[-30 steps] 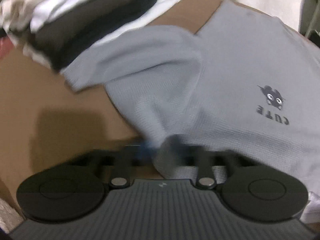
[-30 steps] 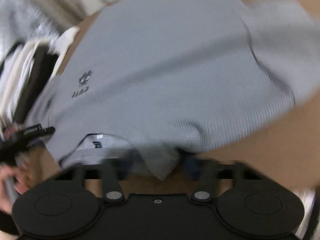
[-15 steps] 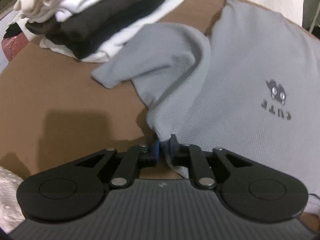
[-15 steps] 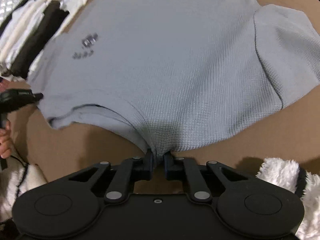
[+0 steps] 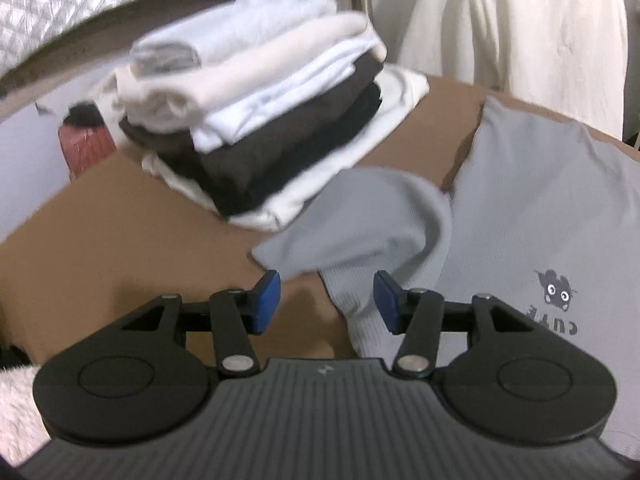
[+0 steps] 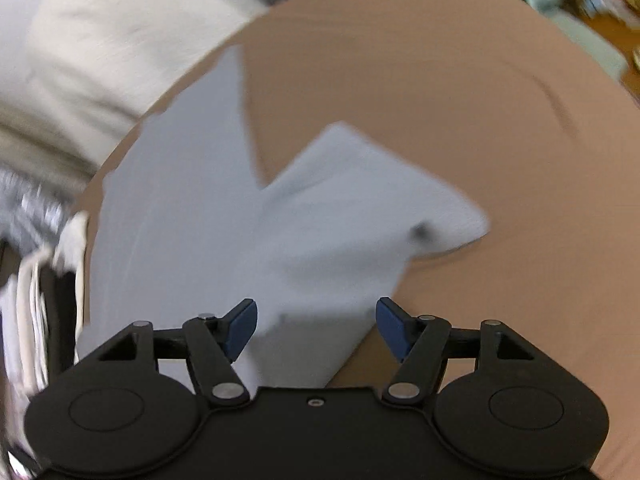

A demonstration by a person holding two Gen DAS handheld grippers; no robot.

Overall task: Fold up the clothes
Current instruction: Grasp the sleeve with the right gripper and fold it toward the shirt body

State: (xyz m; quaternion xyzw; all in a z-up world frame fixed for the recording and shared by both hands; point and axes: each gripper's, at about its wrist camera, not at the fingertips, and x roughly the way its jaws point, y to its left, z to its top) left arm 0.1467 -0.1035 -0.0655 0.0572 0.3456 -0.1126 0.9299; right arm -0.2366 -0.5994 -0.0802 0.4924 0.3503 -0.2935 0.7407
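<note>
A grey waffle-knit T-shirt [image 5: 540, 216] with a small black cartoon print lies flat on the brown table [image 5: 120, 216]. Its left sleeve [image 5: 360, 220] spreads toward a stack of folded clothes. My left gripper [image 5: 327, 300] is open and empty, just above the shirt's shoulder edge. In the right wrist view the shirt [image 6: 180, 216] and its right sleeve [image 6: 372, 200] lie spread out, blurred by motion. My right gripper [image 6: 316, 330] is open and empty over the shirt's shoulder edge.
A stack of folded white, cream and dark brown clothes [image 5: 260, 120] stands at the back left of the table. A cream garment [image 5: 520, 28] hangs behind the table. A red object [image 5: 86, 146] sits beyond the table's left edge. Fluffy white fabric [image 5: 16, 400] lies at lower left.
Both grippers were shut on the shirt's shoulder edges half a second ago. Both have opened and let go, and the shirt now lies flat. Both views have tilted up.
</note>
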